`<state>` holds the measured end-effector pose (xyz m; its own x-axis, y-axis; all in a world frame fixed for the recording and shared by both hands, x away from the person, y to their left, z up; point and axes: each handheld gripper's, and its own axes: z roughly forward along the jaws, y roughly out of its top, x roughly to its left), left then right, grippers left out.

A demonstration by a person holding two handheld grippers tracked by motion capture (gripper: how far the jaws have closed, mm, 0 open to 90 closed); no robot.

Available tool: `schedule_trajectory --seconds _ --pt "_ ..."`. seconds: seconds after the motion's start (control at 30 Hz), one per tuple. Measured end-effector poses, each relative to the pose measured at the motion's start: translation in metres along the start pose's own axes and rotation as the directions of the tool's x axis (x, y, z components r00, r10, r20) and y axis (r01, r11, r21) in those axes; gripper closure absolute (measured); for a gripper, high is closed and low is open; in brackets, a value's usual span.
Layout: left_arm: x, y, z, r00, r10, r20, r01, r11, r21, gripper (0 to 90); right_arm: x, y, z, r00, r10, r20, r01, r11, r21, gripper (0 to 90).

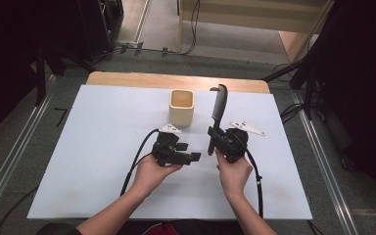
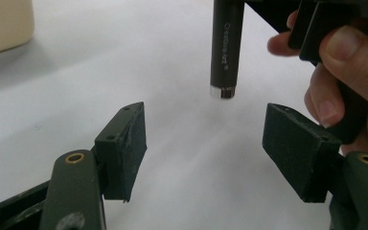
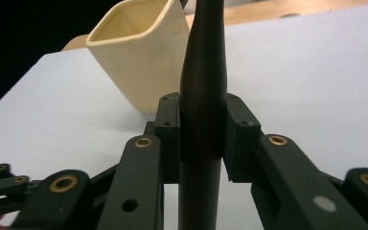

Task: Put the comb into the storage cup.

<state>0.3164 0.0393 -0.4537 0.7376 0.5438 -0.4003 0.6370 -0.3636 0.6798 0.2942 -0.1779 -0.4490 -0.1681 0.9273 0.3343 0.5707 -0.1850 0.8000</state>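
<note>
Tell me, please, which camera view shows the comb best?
The high view: there the whole comb stands upright in the right gripper, teeth and handle both visible, beside the cream cup. The right gripper view gives just the handle clamped between the pads; the left gripper view gives the handle's lower end, hanging above the table.

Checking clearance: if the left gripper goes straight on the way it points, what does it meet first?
Probably the comb's handle end, hanging ahead between the open jaws of the left gripper, held by the right gripper. Depth unclear.
</note>
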Motion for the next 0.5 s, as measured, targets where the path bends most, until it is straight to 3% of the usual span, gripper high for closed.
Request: schedule_trajectory --seconds 0.07,0.33,0.5 --pt "0.003 0.000 -0.002 1.0000 0.001 0.000 -0.001 0.9999 0.016 33.0 0.001 -0.001 0.000 0.9996 -0.023 0.015 0.024 0.9997 -0.012 69.9" --pt "0.007 -0.001 -0.008 1.0000 0.009 0.003 -0.009 0.9987 0.050 31.7 0.002 -0.006 0.000 0.9987 -0.038 0.035 0.040 0.9984 -0.041 70.0" --pt "0.007 -0.004 -0.011 0.9984 0.054 -0.016 -0.053 0.9955 0.078 31.7 0.000 -0.006 -0.002 0.9987 -0.041 0.030 0.042 0.9984 -0.037 70.0"
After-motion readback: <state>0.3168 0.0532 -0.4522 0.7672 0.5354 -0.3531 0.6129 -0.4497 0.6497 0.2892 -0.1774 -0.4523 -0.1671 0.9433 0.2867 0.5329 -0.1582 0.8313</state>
